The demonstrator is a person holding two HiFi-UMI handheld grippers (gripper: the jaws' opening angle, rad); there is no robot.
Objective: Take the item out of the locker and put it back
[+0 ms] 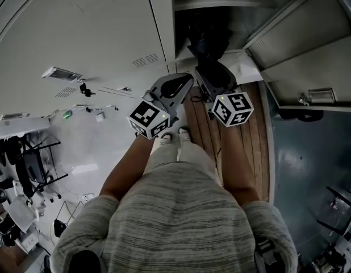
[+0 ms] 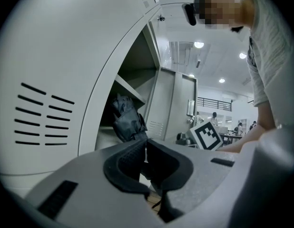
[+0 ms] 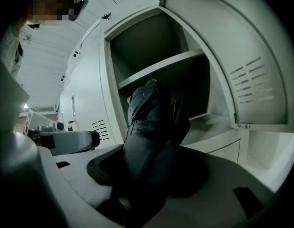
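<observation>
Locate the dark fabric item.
Centre of the right gripper view: the dark fabric item is clamped in the right gripper, before the open locker's shelf.

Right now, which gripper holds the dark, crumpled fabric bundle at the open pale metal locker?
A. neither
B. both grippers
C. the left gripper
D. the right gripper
D: the right gripper view shows the jaws of the right gripper closed on the dark fabric bundle; the left gripper is shut with nothing between its jaws.
</observation>
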